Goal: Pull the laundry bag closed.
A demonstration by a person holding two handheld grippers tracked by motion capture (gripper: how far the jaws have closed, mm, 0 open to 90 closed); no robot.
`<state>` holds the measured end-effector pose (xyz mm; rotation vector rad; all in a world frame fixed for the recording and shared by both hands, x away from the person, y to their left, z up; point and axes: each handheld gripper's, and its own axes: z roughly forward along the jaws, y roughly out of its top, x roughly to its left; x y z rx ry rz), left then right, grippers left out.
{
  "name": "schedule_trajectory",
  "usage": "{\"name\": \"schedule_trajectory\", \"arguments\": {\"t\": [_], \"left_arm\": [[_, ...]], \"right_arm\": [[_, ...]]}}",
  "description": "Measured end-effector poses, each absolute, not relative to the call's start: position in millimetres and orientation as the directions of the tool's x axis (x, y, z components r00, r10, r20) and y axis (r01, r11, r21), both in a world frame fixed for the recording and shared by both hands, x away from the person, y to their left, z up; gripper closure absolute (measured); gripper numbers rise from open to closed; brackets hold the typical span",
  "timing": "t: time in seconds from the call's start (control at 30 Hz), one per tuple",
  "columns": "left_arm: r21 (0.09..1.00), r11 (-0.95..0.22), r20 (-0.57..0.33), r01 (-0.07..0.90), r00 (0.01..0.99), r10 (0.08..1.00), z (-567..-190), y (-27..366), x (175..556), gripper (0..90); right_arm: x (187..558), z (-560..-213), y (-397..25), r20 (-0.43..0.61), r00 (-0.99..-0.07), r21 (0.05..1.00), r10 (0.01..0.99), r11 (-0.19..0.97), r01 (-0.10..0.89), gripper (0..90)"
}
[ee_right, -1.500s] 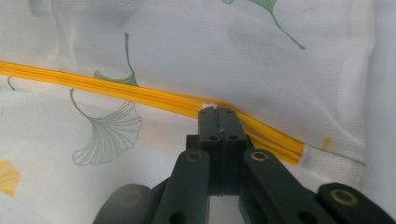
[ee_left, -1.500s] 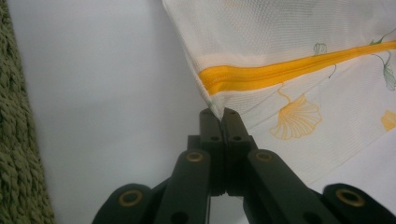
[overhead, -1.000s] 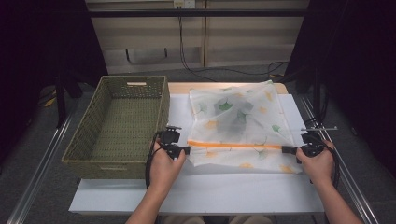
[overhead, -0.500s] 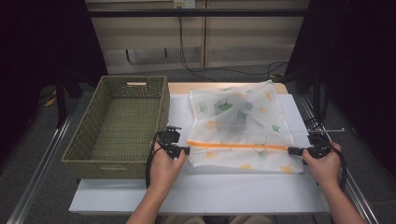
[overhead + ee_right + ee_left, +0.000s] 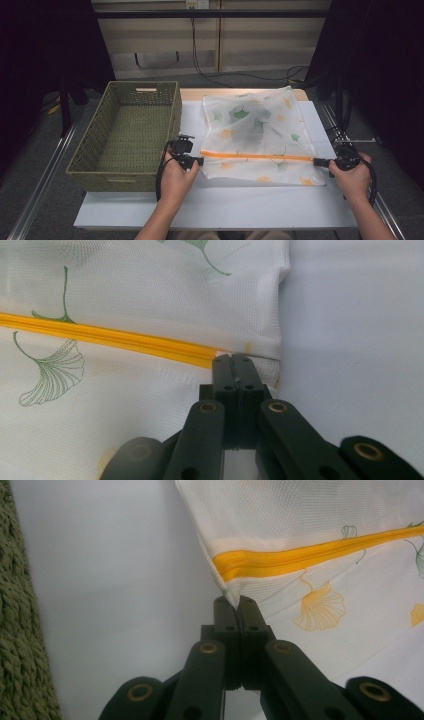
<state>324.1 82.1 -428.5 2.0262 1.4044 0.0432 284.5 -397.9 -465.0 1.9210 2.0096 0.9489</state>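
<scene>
The left tool (image 5: 196,161) is clamped on the left corner of a mesh bag (image 5: 257,135), its jaws pressed together on the fabric just below the end of the zipper (image 5: 257,156), as the left gripper view shows (image 5: 233,601). The right tool (image 5: 320,161) is shut on the bag's opposite edge, where the zipper ends; in the right gripper view (image 5: 233,358) the jaws meet on the white hem beside the orange tape.

The bag (image 5: 320,545) is white, fine-meshed and half see-through, printed with ginkgo leaves in green, yellow and grey. An orange zipper (image 5: 310,555) runs across it near the person's side. Something dark shows dimly through the mesh at the bag's middle; what it is cannot be told.

The bag lies flat on the right half of the white table (image 5: 200,205). Its zipper, the long axis, runs left to right between the two tools, parallel to the table's near edge. The far end reaches the table's back edge.

A woven green basket (image 5: 130,132) stands on the table's left side, just beside the left tool and apart from the bag. A strip of bare table lies between basket and bag. Nothing lies across the bag or between the tools.
</scene>
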Motion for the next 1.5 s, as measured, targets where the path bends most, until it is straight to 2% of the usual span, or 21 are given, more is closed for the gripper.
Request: {"name": "schedule_trajectory", "arguments": {"t": [0.23, 0.3, 0.6, 1.03, 1.37, 1.5], "left_arm": [[0.532, -0.206, -0.331, 0.821, 0.426, 0.842, -428.7, 82.8, 324.4, 89.9], [0.534, -0.211, -0.322, 0.819, 0.428, 0.845, -428.6, 81.9, 323.9, 90.0], [0.535, -0.233, -0.311, 0.812, 0.446, 0.840, -428.3, 78.0, 323.3, 88.8], [0.538, -0.230, -0.311, 0.811, 0.444, 0.840, -429.0, 80.1, 324.6, 78.9], [0.553, -0.235, -0.301, 0.800, 0.454, 0.838, -427.6, 79.7, 325.1, 69.8], [0.573, -0.232, -0.295, 0.786, 0.462, 0.837, -427.4, 78.1, 325.0, 60.2]], "right_arm": [[283.9, -464.2, -400.1, 0.279, -0.136, 0.573, 0.951, -0.051, 0.818, 90.0], [283.3, -464.4, -399.2, 0.307, -0.119, 0.564, 0.944, -0.080, 0.822, 90.0], [284.7, -465.4, -391.6, 0.279, -0.138, 0.584, 0.950, -0.054, 0.810, 90.0], [285.0, -460.2, -374.1, 0.227, -0.176, 0.609, 0.958, 0.001, 0.793, 72.6], [283.7, -458.4, -370.3, 0.216, -0.173, 0.635, 0.961, -0.003, 0.772, 59.2], [283.1, -457.1, -369.0, 0.216, -0.168, 0.640, 0.962, -0.010, 0.768, 51.9]]}}
